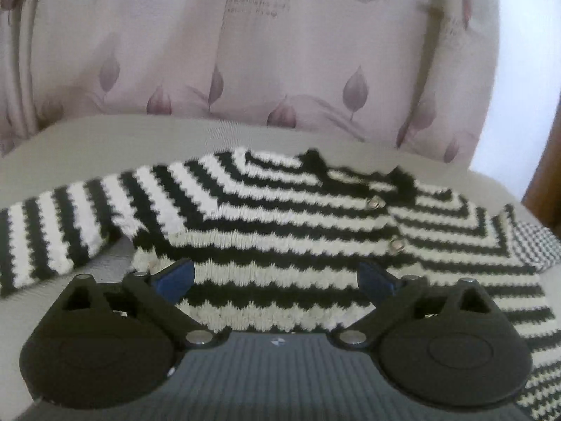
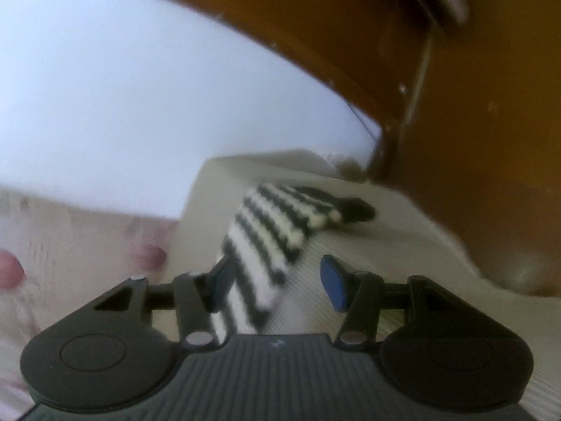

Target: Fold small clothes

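Folding barely begun: striped knit cardigan [image 1: 280, 231] lies spread flat on the grey-covered surface [image 1: 105, 140], sleeves out. Left hand-held gripper [image 1: 277, 277] jaws apart over its hem; right hand-held gripper [image 2: 277, 280] apart, straddling a sleeve [image 2: 266, 238], not pressing.

A small knitted cardigan [image 1: 280, 224] in black and white stripes lies flat on the pale ribbed cushion [image 1: 105, 133], front up, with two metal snaps [image 1: 375, 203] down its closed front and a black collar toward the far edge. One sleeve [image 2: 270, 231] stretches out straight, ending in a black cuff.
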The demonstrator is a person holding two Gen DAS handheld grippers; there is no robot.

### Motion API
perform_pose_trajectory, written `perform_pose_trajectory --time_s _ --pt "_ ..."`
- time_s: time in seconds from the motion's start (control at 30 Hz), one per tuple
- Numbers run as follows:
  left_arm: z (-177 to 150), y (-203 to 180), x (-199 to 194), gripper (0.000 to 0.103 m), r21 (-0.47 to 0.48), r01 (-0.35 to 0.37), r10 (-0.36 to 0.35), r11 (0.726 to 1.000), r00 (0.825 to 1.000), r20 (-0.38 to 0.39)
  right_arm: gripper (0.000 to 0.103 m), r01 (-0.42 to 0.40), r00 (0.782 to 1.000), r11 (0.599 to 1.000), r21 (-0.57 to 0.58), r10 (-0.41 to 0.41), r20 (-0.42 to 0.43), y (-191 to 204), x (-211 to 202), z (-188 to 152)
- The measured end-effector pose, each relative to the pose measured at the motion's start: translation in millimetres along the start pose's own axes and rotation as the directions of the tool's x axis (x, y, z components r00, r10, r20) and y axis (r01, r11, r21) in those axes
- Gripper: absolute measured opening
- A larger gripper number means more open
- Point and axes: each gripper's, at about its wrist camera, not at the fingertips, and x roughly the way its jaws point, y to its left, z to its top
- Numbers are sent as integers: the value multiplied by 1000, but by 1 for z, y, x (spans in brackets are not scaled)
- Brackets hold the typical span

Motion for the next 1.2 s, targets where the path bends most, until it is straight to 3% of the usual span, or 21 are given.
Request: perform_pose_trajectory --time_s 0.1,0.2,0.33,0.5,0.53,0.57,0.6,0.73,0.8,0.83,0.87,1.03,1.2 --pt "-8 0 13 98 8 -13 14 1000 999 -46 53 -90 996 991 96 90 5 -7 19 8" --pt "-8 -3 18 101 27 -13 15 1000 998 -53 53 -73 997 987 142 68 38 -7 35 13" --pt "-9 0 16 103 22 10 -9 1000 998 -55 56 -107 987 978 181 83 136 -15 18 12" --pt "-7 -3 20 103 36 12 -10 999 998 -66 57 59 998 987 149 -62 13 -30 24 23" --pt "-8 -4 21 103 46 7 -3 999 998 -68 61 32 999 986 163 -29 -20 -33 29 24" --pt "-8 -5 21 103 55 3 1 998 997 -71 73 -2 999 983 182 7 -31 -35 35 25" --pt "-9 -5 21 103 61 0 4 998 997 -72 77 -25 999 981 192 29 -18 -36 39 25" --pt "-10 -5 20 103 82 -7 14 997 997 -80 80 -99 995 939 330 91 40 -47 57 22" --pt "-10 -7 22 103 100 -16 25 995 996 -85 58 -135 990 925 355 111 89 -51 68 23" --pt "-11 -9 23 103 111 -22 32 994 996 -87 25 -137 989 936 324 108 105 -48 70 23" --pt "-11 -11 23 103 118 -26 37 993 995 -88 13 -127 988 947 295 96 118 -42 67 24" --pt "-11 -8 22 103 111 -13 23 994 996 -85 9 -192 953 961 196 135 273 -31 32 18" --pt "-11 -5 20 103 90 2 5 996 997 -78 9 -197 934 976 91 159 321 -9 -13 14"
